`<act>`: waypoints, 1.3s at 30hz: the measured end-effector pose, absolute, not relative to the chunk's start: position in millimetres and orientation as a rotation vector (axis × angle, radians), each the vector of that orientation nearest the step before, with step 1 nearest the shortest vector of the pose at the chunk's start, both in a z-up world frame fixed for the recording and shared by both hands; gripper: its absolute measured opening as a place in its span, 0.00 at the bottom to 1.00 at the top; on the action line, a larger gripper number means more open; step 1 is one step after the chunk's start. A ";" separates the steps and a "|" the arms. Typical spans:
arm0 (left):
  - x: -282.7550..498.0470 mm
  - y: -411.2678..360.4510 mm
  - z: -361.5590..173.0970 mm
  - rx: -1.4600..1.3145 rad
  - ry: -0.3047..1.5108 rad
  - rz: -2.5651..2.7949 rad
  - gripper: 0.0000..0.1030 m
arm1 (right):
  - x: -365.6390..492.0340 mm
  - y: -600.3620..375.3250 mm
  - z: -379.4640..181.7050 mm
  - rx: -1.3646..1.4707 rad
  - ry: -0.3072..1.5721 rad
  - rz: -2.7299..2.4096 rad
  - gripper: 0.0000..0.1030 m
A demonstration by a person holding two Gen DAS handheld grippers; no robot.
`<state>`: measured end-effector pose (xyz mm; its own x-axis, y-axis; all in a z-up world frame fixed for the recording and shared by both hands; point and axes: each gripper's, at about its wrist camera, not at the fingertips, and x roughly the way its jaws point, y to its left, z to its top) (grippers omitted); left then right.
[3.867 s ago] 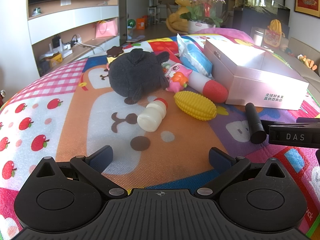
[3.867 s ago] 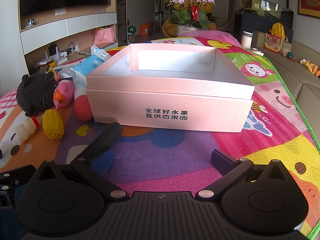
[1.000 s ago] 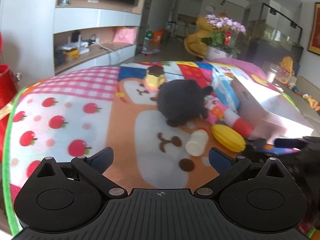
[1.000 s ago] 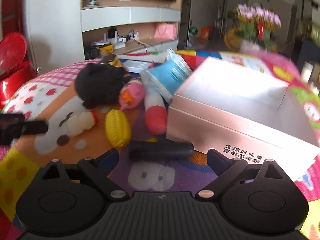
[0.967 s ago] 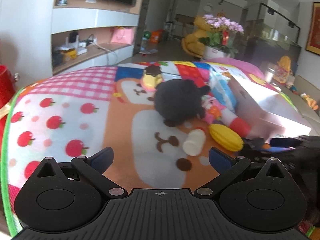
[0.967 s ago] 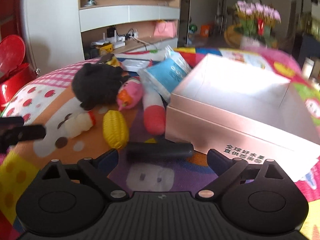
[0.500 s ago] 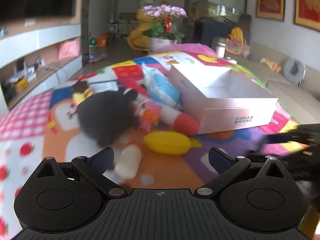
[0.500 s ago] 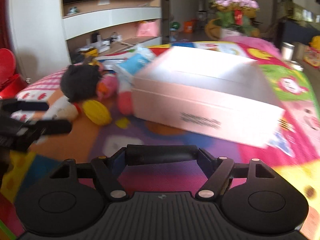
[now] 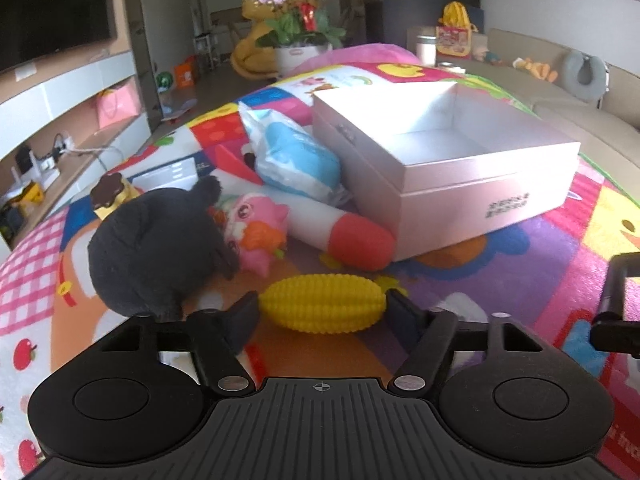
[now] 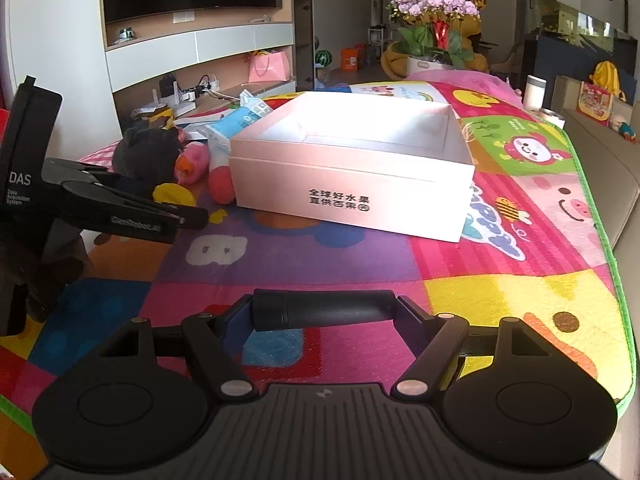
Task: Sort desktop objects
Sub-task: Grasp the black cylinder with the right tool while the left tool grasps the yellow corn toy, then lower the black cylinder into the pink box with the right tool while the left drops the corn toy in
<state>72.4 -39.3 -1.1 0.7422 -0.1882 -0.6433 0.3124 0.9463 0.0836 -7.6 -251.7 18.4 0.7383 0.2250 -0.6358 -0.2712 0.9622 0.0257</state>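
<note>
Closing jaws on the left gripper have the yellow corn toy between them at lower centre of the left view, a fingertip against each end of it. Jaws of the right gripper sit partly open and clamped end to end on a black cylinder, which lies crosswise at lower centre of the right view, over the colourful mat. Left of the corn toy lies a black plush, with a pink toy touching its right side. A white and red bowling pin lies behind the corn toy, its red end against the pink box, which stands open at right of centre. A blue and white packet leans at the box's left wall, upper centre. In the right view the box fills the middle, and the left gripper reaches in from the left edge.
</note>
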 end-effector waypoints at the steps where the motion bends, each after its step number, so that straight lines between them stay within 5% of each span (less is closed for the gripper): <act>1: 69.3 -40.5 -0.4 0.204 0.676 -0.274 0.70 | -8.1 -250.5 18.8 -0.072 0.689 0.276 0.73; 13: -1.7 -60.8 41.1 0.239 0.541 -0.378 0.70 | -39.2 -253.4 32.8 -0.228 0.656 0.277 0.73; 22: 55.9 -97.0 115.7 0.211 0.256 -0.411 0.76 | 24.4 -285.4 160.0 -0.085 0.361 0.229 0.73; 24: 83.4 -103.8 120.1 0.200 0.295 -0.412 0.94 | 61.0 -290.4 181.5 -0.023 0.357 0.256 0.81; 32: 55.5 -51.9 74.0 0.230 0.430 -0.306 0.97 | 91.4 -308.9 167.4 0.065 0.401 0.194 0.93; 39: 18.4 -1.7 17.4 0.160 0.595 -0.160 0.97 | 92.7 -273.7 125.8 -0.033 0.519 0.219 0.93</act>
<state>18.4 -1.7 17.4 0.8163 -0.1030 -0.5684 0.1951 0.9753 0.1036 92.7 -273.7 125.8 0.8453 0.1995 -0.4957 -0.2163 0.9760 0.0241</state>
